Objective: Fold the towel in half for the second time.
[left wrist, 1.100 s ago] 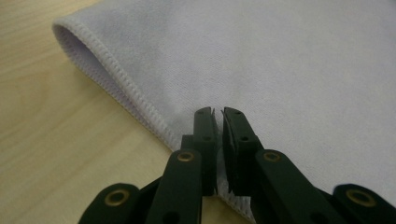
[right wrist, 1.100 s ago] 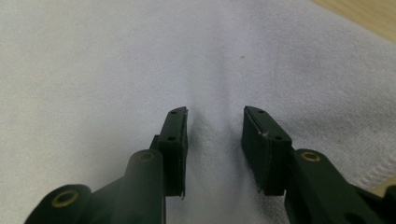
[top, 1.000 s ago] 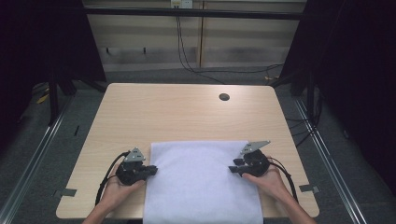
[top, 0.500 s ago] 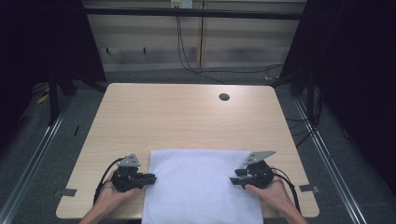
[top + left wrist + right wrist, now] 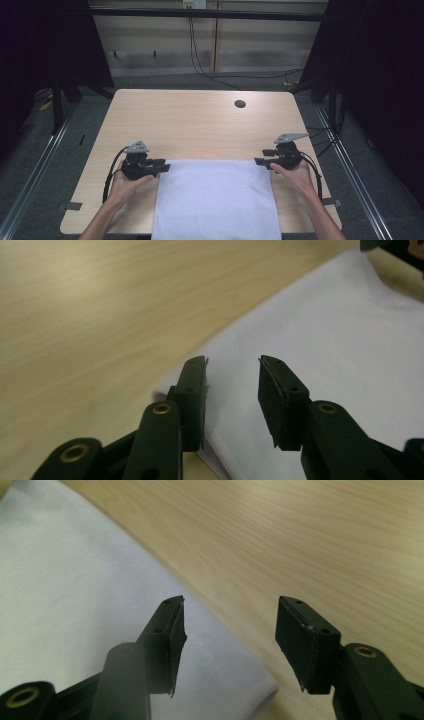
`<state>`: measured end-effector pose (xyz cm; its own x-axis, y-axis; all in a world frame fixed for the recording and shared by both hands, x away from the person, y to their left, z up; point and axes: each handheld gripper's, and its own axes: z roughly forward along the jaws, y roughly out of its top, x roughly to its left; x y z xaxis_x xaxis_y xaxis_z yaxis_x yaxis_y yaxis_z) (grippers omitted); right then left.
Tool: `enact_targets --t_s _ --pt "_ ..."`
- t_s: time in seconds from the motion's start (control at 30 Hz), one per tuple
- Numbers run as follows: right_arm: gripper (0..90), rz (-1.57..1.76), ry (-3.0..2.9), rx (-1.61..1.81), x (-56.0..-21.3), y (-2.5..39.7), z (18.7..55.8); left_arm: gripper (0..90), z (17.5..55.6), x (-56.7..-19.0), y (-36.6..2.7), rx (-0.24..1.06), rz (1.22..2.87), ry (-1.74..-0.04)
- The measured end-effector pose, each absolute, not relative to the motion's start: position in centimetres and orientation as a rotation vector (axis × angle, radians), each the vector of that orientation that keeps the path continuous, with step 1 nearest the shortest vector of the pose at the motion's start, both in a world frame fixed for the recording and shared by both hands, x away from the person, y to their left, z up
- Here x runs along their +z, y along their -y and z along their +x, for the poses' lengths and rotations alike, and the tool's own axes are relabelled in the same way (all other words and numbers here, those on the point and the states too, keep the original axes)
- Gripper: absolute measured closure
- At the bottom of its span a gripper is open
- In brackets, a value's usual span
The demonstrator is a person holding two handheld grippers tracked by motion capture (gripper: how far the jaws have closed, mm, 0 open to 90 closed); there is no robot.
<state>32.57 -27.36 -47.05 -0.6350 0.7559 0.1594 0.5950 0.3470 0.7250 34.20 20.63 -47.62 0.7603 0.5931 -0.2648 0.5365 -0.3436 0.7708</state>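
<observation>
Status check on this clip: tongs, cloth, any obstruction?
Left tongs open at the white cloth's far left corner. Right tongs open at its far right corner. Cloth flat, ungripped. Wooden table ahead unobstructed.

- A lab-style recording booth is showing: dark curtains [image 5: 395,100] are hanging at both sides.
- Cables [image 5: 200,55] are trailing down the back wall.
- A plain wooden surface [image 5: 200,125] is standing on grey carpet [image 5: 45,165].

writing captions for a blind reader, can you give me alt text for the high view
A person holds the left tool and the right tool at the two far corners of a white cloth lying flat on a light wooden table. The cloth hangs over the table's near edge, and a small dark hole sits near the far edge.
</observation>
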Motion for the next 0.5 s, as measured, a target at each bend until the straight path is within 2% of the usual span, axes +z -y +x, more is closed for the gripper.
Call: enact_targets --t_s 0.17,0.37,0.43,0.5 --pt "50.4 1.268 -2.437 1.134 -48.4 28.4 33.5 61.6 35.5 -48.2 -21.7 0.120 1.980 -0.914" --pt "56.4 1.247 -2.478 1.055 -49.5 28.5 33.0 56.2 35.0 -48.7 -21.7 0.124 2.034 -0.920" --pt "59.9 1.239 -2.480 1.047 -49.7 28.5 32.9 54.4 34.9 -48.9 -21.5 0.175 2.072 -0.925" --pt "61.7 1.215 -2.487 1.037 -49.8 28.3 32.8 52.1 35.0 -49.1 -21.4 0.172 2.078 -0.926"
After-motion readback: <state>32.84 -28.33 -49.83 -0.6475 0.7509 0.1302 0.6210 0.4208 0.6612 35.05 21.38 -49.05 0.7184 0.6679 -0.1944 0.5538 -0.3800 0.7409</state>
